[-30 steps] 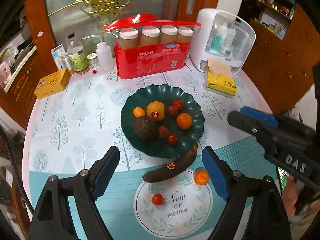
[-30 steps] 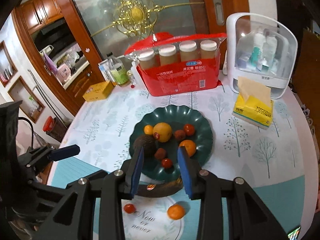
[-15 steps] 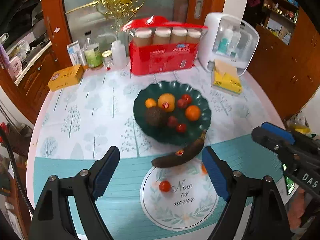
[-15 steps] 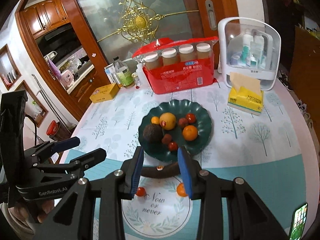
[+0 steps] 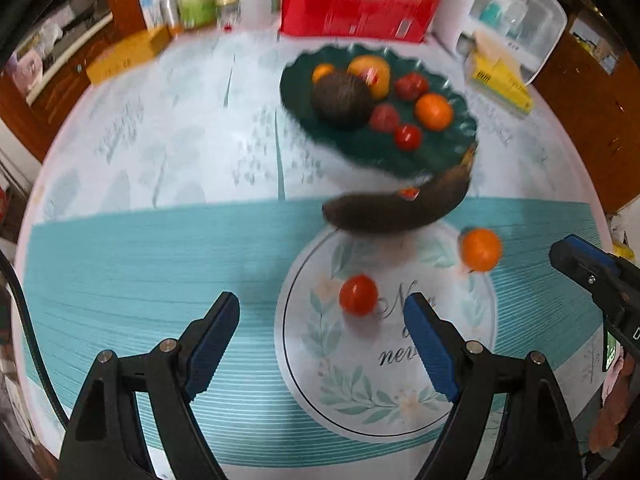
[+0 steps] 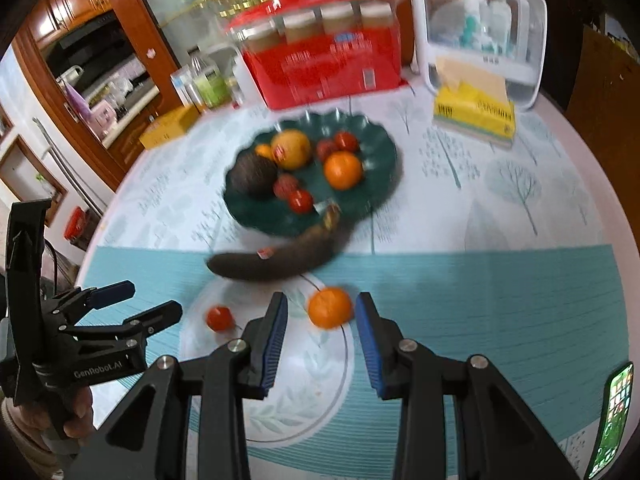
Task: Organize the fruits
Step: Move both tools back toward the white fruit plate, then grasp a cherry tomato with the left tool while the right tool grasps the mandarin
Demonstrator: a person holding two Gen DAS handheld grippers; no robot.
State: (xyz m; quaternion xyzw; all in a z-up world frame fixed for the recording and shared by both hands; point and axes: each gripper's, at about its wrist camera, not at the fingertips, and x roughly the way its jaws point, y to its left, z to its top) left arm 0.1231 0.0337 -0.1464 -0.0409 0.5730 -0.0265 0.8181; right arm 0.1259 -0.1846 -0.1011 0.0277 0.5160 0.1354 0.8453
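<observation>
flanking loose orange [image 6: 330, 307], right tongs [image 6: 321, 312] parted

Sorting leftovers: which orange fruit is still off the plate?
The orange on the tablecloth between the right gripper fingers; the other round orange fruits sit on the green plate.
</observation>
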